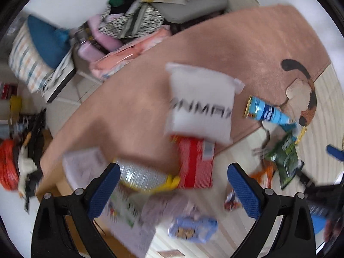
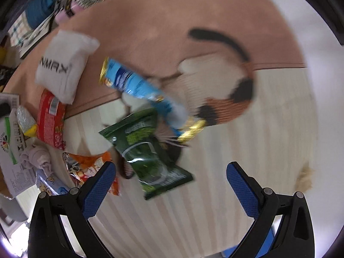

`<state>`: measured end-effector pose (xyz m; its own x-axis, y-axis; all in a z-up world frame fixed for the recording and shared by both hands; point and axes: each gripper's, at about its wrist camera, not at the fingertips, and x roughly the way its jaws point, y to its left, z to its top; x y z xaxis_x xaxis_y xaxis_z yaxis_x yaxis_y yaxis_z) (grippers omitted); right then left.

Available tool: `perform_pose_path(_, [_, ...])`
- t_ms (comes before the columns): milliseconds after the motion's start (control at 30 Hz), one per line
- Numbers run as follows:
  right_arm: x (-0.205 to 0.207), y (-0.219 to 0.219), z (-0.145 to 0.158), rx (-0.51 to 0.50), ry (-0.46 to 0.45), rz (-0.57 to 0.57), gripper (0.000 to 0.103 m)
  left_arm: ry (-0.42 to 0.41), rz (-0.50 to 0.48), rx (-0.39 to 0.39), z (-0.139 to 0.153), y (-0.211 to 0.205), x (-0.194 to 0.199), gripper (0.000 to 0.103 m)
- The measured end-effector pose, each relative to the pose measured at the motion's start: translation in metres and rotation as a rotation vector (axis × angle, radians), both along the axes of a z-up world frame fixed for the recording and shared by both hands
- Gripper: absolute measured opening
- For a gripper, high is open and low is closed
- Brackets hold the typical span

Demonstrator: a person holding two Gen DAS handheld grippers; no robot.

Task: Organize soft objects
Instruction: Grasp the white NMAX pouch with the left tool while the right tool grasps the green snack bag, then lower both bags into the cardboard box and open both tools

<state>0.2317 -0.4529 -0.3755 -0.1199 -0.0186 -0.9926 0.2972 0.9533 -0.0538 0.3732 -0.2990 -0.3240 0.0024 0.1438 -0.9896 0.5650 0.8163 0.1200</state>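
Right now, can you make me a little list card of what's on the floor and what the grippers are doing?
floor: pink rug with a cat picture
white pillow: on the rug
red packet: partly under the pillow
blue packet: lying above the green packet
orange packet: near the left finger in the right view
left gripper: open, empty
right gripper: open, empty

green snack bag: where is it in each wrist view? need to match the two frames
Left wrist: the green snack bag sits at the right edge, on the pale striped part of the rug, right of the open left gripper.
Right wrist: the same bag lies near centre, just ahead of the open right gripper.
Shared landmark: the blue snack packet lies just beyond the bag in both views.
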Motion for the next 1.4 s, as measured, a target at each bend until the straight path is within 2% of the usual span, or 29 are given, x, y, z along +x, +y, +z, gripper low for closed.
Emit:
perform_pose_path(33, [0.0,0.001,-0.011,0.026,0.015,-0.006,0.101,0.015,-0.024,0.018,-0.01,-0.01,0.006,0.102])
perform_pose_path(133, [0.002,0.005,-0.041,0.079,0.051,-0.014,0.084,0.07,-0.082,0.041,-0.039,-0.033,0.016,0.102])
perform_pose_path(200, [0.0,0.006,-0.055,0.103,0.065,-0.036,0.059,0.099,-0.091,0.053,-0.056,-0.043,0.024,0.102])
perform_pose_path(300, [-0.004,-0.005,-0.063,0.102,0.037,-0.126,0.04,0.124,-0.072,0.087,-0.08,-0.048,0.035,0.102])
perform_pose_path(400, [-0.009,-0.022,-0.066,0.122,0.014,-0.236,0.04,0.166,-0.028,0.079,-0.099,-0.048,0.043,0.101])
perform_pose_path(433, [-0.011,-0.027,-0.069,0.137,0.003,-0.275,0.041,0.171,-0.011,0.06,-0.102,-0.047,0.044,0.094])
perform_pose_path(467, [-0.012,-0.03,-0.071,0.146,0.007,-0.287,0.044,0.179,0.008,0.034,-0.104,-0.045,0.044,0.091])
perform_pose_path(500, [-0.012,-0.032,-0.076,0.157,0.016,-0.297,0.045,0.187,0.021,0.018,-0.105,-0.044,0.046,0.08])
perform_pose_path(567, [-0.014,-0.036,-0.086,0.168,0.025,-0.318,0.044,0.176,0.044,-0.001,-0.103,-0.041,0.046,0.077])
perform_pose_path(633, [-0.018,-0.04,-0.088,0.17,0.004,-0.342,0.04,0.153,0.066,-0.026,-0.095,-0.036,0.045,0.07])
perform_pose_path(667, [-0.019,-0.04,-0.086,0.164,-0.008,-0.344,0.037,0.143,0.072,-0.035,-0.09,-0.035,0.044,0.069])
perform_pose_path(733, [-0.024,-0.042,-0.079,0.153,-0.035,-0.348,0.036,0.104,0.095,-0.061,-0.074,-0.027,0.042,0.069])
perform_pose_path(867, [-0.028,-0.031,-0.044,0.152,-0.091,-0.321,0.036,0.063,0.151,-0.159,-0.029,-0.006,0.037,0.069])
perform_pose_path(1000, [-0.019,0.005,0.006,0.192,-0.163,-0.228,0.036,0.006,0.235,-0.274,0.036,0.039,0.019,0.069])
perform_pose_path(1100, [-0.007,0.054,0.056,0.241,-0.229,-0.127,0.036,-0.034,0.321,-0.345,0.082,0.092,-0.001,0.069])
perform_pose_path(1200, [0.006,0.117,0.093,0.312,-0.273,-0.024,0.036,-0.084,0.414,-0.366,0.117,0.164,-0.022,0.069])
perform_pose_path(1300, [0.026,0.197,0.111,0.353,-0.291,0.089,0.036,-0.101,0.509,-0.343,0.131,0.246,-0.037,0.069])
perform_pose_path(1400, [0.05,0.275,0.114,0.365,-0.284,0.182,0.036,-0.098,0.601,-0.298,0.12,0.329,-0.045,0.069])
